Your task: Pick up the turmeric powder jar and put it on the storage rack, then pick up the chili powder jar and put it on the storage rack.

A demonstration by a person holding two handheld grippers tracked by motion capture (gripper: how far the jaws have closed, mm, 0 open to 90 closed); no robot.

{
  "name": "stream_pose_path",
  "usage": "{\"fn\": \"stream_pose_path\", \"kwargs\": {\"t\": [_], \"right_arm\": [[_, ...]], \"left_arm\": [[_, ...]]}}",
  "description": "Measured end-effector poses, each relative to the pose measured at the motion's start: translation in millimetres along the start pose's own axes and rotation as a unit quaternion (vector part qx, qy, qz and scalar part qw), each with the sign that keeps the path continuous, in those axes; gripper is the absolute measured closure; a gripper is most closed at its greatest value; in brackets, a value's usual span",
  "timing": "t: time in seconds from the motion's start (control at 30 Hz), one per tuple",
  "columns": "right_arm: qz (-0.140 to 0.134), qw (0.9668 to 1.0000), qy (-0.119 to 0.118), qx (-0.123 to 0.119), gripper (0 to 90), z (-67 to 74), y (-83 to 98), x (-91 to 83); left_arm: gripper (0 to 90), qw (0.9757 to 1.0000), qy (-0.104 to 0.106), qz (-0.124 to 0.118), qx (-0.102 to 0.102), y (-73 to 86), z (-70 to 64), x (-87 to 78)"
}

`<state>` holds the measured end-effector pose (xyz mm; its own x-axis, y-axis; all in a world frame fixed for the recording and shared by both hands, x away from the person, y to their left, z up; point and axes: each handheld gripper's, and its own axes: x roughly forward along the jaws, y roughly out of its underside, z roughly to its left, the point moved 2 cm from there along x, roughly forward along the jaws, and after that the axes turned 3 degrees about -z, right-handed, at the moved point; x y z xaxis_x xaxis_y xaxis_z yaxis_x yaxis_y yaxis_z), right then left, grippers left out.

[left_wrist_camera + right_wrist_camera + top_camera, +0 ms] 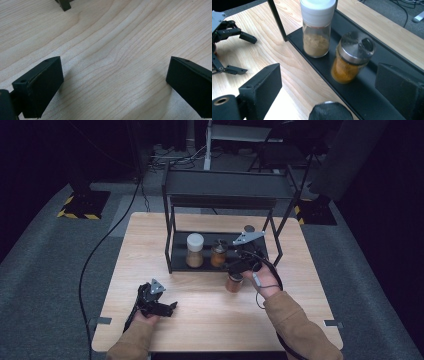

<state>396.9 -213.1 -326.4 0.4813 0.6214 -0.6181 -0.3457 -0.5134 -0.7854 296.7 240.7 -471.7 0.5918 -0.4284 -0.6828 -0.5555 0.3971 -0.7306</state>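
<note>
A black two-tier rack (225, 182) stands at the back of the wooden table (150, 250). On its lower shelf (367, 92) stand a white-lidded jar of tan powder (195, 251) (316, 30) and a metal-lidded jar of orange spice (218, 253) (352, 57). A third jar with orange contents (234, 282) stands on the table just in front of the rack; its dark cap (330, 111) lies low between my right jaws. My right gripper (233, 267) (328, 67) hovers open over it. My left gripper (168, 307) (115, 60) (249, 55) rests open on bare wood at the front left.
A rack foot (64, 4) shows beyond my left jaws. The rack's upright post (277, 20) stands left of the white-lidded jar. Grey carpet surrounds the table, with cables and yellow-black striped stand bases (82, 202) behind it.
</note>
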Motion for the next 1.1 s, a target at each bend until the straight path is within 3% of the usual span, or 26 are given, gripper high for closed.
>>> {"fn": "stream_pose_path", "kwargs": {"t": [0.63,1.1], "right_arm": [[0.003,0.9999,-0.007,0.009,6.3,-0.2,25.9,-4.1],[0.015,0.9996,-0.008,0.024,6.3,-6.4,52.2,8.3]], "left_arm": [[0.7,1.0000,-0.001,0.001,0.001,-0.4,-0.1,-0.1],[0.7,1.0000,-0.002,0.000,0.000,-0.5,-0.3,0.5]]}}
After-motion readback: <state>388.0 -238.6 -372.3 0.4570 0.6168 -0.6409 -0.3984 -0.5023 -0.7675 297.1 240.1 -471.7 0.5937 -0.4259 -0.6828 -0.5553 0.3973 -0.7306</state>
